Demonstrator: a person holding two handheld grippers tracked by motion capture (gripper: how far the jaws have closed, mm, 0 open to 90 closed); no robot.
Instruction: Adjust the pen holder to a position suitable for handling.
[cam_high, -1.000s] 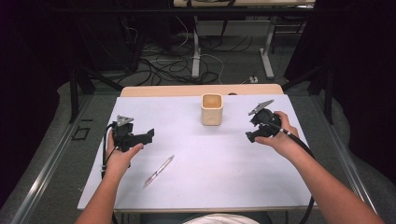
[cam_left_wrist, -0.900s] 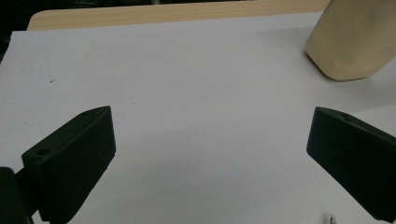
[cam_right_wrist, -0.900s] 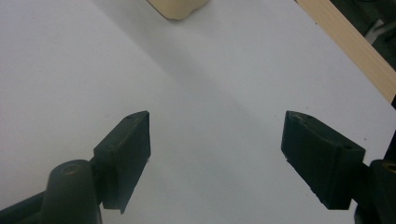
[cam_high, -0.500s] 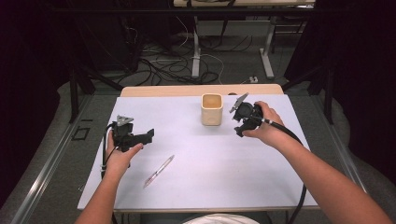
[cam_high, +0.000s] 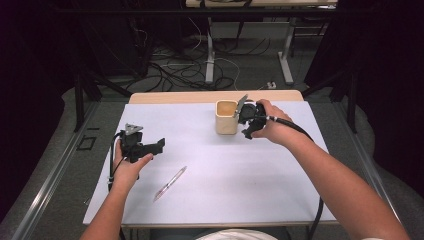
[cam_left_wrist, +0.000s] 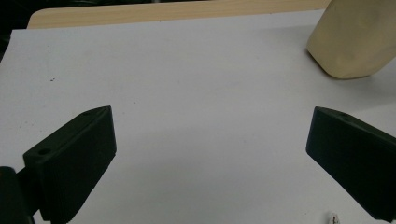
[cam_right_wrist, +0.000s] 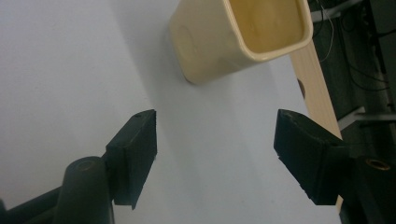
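We are holding the right gripper (cam_high: 243, 120) just beside the beige cup (cam_high: 226, 117), on its right. Its jaws are standing apart with nothing between them, and they have just been closing a little; in the right gripper view the cup (cam_right_wrist: 233, 39) is sitting just beyond the jaw tips, upright on the white mat (cam_right_wrist: 65, 60). We are keeping the left gripper (cam_high: 159, 145) well to the left of the cup and nearer to us, its jaws spread wide and empty over bare mat (cam_left_wrist: 187, 93). A pen (cam_high: 170, 183) is lying on the mat nearer to us than the cup, off to its left, apart from both grippers.
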